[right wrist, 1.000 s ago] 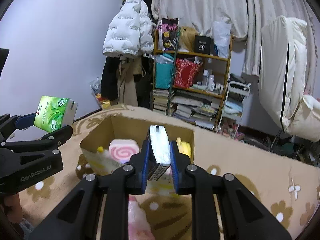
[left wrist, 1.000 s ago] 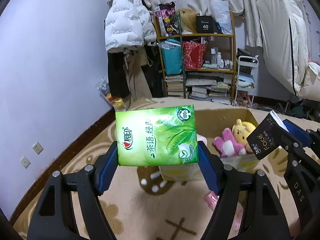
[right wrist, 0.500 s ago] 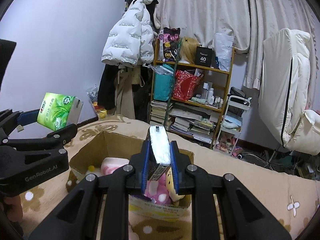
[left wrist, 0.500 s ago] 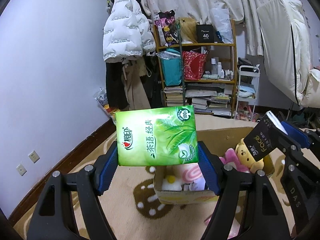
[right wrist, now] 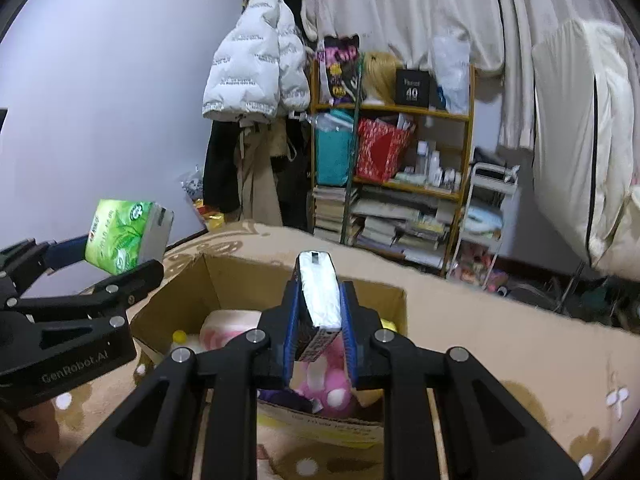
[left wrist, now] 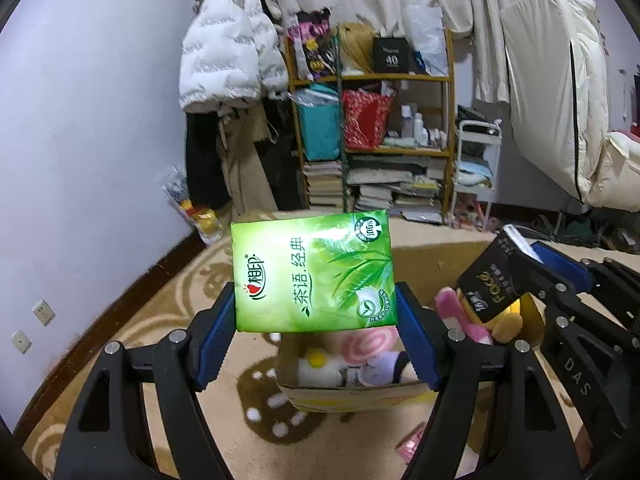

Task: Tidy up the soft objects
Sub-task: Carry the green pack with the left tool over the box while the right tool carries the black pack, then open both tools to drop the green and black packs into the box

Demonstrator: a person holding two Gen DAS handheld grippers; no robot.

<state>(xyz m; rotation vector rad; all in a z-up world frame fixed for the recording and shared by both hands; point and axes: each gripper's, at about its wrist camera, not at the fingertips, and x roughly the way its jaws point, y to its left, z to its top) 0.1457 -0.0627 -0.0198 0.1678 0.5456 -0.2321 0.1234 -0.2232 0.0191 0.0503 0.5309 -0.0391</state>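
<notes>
Currently the green tissue pack (left wrist: 314, 274) sits at the centre of the left wrist view, held flat-face-on between the blue fingers (left wrist: 218, 334) of the left gripper (left wrist: 316, 340), which press its two short sides. In the right wrist view the same pack shows at middle left, lifted clear of the carpet. The black tissue pack (right wrist: 318, 306) stands on edge at the centre of the right wrist view, white top face up, pinched narrow between the fingers (right wrist: 347, 328) of the right gripper (right wrist: 318, 336); in the left wrist view it appears at middle right, tilted.

Below both packs is an open cardboard box (right wrist: 224, 276) on the patterned carpet (left wrist: 168, 308). Inside the box: a pink plush toy (right wrist: 330, 384), a yellow plush toy (left wrist: 506, 320), and a white-and-pink swirl cushion (right wrist: 224, 324). The black pack hangs over the box interior; the green pack is over the box's near left edge as seen from the left wrist.

Background, upper centre of both views: a white puffer jacket (left wrist: 228, 48) hanging, and a wooden shelf (left wrist: 400, 78) with books and bags. A curtain (right wrist: 400, 4) runs across the top.
</notes>
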